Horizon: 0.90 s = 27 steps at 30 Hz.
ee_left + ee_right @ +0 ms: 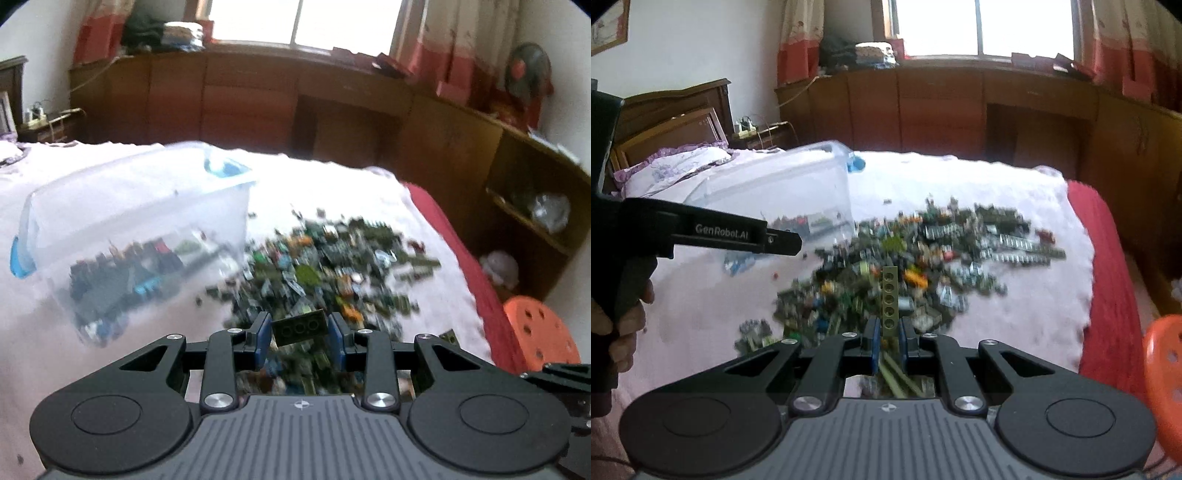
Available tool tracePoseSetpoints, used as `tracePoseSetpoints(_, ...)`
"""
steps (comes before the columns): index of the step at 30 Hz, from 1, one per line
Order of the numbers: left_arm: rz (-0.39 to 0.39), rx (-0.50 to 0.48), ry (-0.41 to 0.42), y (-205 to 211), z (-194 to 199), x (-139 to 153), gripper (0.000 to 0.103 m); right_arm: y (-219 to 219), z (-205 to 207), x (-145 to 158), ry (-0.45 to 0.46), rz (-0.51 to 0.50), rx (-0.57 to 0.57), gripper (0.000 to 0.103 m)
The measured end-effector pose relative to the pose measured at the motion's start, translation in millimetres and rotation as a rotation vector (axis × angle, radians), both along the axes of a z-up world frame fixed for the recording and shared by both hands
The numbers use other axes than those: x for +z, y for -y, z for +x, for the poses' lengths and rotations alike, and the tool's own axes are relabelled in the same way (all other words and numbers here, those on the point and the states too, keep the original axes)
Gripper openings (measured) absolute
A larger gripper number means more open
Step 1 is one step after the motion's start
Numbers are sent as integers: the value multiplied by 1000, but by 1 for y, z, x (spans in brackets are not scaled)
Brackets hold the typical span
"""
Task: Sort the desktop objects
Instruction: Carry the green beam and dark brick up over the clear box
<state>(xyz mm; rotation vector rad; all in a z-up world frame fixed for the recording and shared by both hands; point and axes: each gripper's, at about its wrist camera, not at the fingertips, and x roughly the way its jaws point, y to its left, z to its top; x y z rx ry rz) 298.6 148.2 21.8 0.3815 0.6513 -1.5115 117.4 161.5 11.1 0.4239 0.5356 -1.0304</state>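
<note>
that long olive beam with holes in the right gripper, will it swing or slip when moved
The long olive plastic beam with holes looks rigid and light. The right gripper pinches only its bottom end, so it may pivot. Smooth plastic could slip.

Both wrist views look forward, low over the bed, sharing the somewhat blurred brick pile (325, 273).

Brick pile (908, 273) covers centre of bed (960, 177); no bare passage through it. Clear storage box (140, 229) stands just left of pile, open top unobstructed. Bare sheet beyond pile and in front of box. Left gripper (783, 242) projects across approach to box. Orange stool (539, 332) beside bed's right edge.
</note>
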Motion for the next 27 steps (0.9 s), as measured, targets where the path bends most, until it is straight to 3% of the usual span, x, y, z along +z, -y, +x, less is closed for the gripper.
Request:
tracePoseSetpoints(18,-116,129,-60,55,55,39,34,65,78,56,-57,-116,143,12)
tracePoseSetpoints(27,-159,195,-75,78,83,53,35,106,101,88,-14,-138,150,12)
